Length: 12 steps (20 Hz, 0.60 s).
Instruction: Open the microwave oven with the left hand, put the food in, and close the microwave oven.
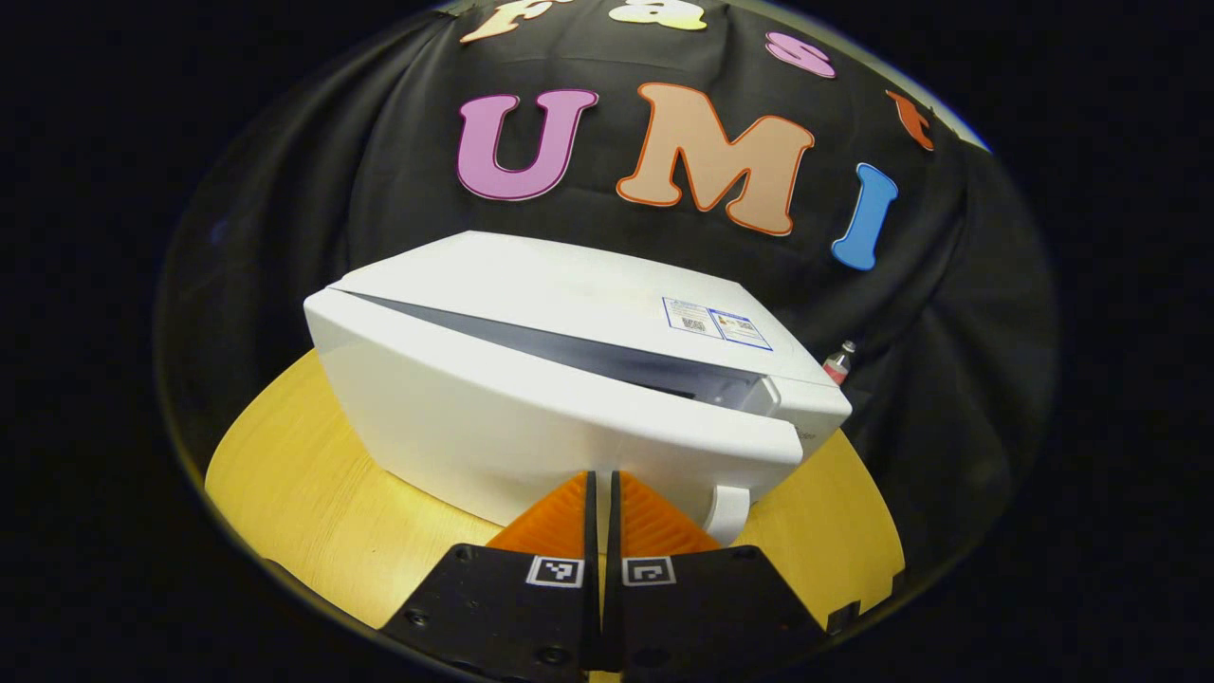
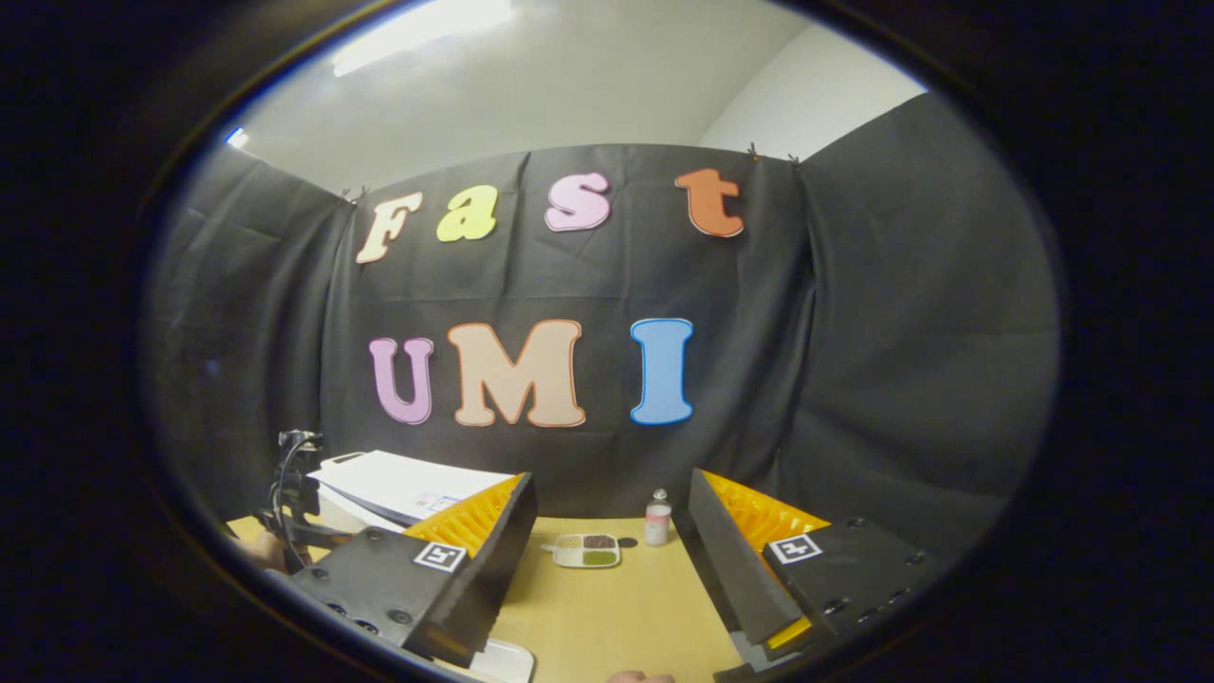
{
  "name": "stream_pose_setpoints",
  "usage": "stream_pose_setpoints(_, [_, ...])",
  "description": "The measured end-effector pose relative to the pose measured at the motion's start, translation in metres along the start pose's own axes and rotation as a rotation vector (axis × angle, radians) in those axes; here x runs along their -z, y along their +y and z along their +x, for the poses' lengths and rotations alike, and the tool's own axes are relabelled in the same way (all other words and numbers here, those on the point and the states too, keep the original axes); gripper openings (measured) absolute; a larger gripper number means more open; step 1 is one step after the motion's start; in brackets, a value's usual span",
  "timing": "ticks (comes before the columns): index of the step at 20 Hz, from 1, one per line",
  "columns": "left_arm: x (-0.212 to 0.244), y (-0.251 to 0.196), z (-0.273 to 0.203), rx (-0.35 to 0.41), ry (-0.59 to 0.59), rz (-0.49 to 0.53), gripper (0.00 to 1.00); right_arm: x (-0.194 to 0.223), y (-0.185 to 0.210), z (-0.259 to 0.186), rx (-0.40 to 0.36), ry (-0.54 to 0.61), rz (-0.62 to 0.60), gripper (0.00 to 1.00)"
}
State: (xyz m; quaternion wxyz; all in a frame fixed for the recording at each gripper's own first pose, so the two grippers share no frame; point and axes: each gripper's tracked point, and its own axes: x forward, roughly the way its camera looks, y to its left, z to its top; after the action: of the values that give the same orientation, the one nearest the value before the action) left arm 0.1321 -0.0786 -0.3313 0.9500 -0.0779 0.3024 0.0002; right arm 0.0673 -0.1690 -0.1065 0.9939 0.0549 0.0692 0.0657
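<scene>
A white microwave (image 1: 531, 408) stands on the wooden table with its door shut; its dark window band faces up and its white handle (image 1: 726, 512) sits at the lower right. My left gripper (image 1: 602, 482) is shut with nothing in it, its tips just in front of the door near the handle. In the right gripper view my right gripper (image 2: 612, 486) stands open and empty above the table. Beyond it lies a small white food tray (image 2: 586, 550) with dark and green portions. The microwave (image 2: 408, 484) shows at the left, with the left gripper's body (image 2: 294, 503) before it.
A small bottle (image 2: 657, 518) with a pale cap stands right of the food tray, against the back wall; the bottle (image 1: 839, 361) also peeks out behind the microwave. A white object (image 2: 503, 660) lies at the near table edge. The wooden table (image 2: 616, 607) stretches between my right fingers.
</scene>
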Motion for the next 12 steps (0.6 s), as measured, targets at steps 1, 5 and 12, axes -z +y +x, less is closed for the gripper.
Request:
stream_pose_setpoints(1, [-0.004,-0.002,0.004,0.004,-0.004,0.006,0.01,0.001,0.000,0.001,0.005,0.001,-0.003,0.91])
stream_pose_setpoints(5, [-0.018,-0.010,0.017,0.001,-0.018,0.032,0.00,0.002,-0.004,0.000,0.020,0.002,-0.010,0.91])
stream_pose_setpoints(12, [-0.017,-0.015,0.028,-0.002,-0.023,0.038,0.01,0.003,0.007,0.007,0.023,-0.001,-0.008,0.91])
